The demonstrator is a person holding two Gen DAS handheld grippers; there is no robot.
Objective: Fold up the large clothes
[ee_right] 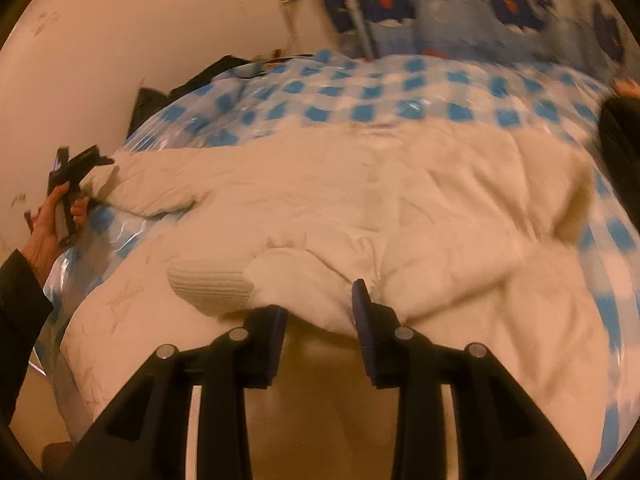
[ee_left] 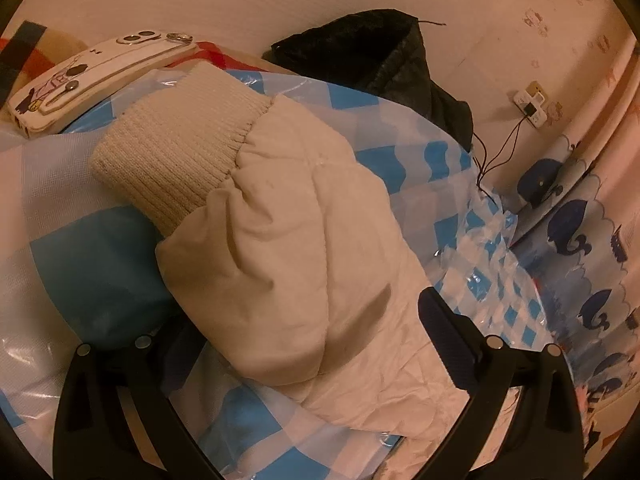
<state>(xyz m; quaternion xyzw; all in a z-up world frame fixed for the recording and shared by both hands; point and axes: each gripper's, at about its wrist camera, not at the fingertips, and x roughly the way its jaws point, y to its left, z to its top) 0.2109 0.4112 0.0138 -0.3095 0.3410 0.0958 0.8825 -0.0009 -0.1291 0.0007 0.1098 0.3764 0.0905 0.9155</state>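
Observation:
A cream padded jacket [ee_right: 360,200] lies spread on a blue-and-white checked plastic sheet [ee_right: 360,92]. In the left wrist view one sleeve [ee_left: 280,240] with a ribbed cuff [ee_left: 172,160] lies between the wide-apart jaws of my left gripper [ee_left: 304,328]. The right pad touches the fabric and the left finger stands clear of it. The right wrist view shows that left gripper [ee_right: 76,172] in a hand [ee_right: 48,224] at the jacket's left edge. My right gripper [ee_right: 318,320] is shut on the other sleeve, whose cuff [ee_right: 208,284] sticks out to the left over the jacket body.
A white phone in a cartoon case [ee_left: 92,72] lies at the sheet's far left edge. A black bag [ee_left: 380,52] sits against the wall behind. A wall socket [ee_left: 530,104] trails thin cables. Whale-print fabric [ee_left: 568,232] borders the right. A dark sleeve [ee_right: 620,140] shows at the right edge.

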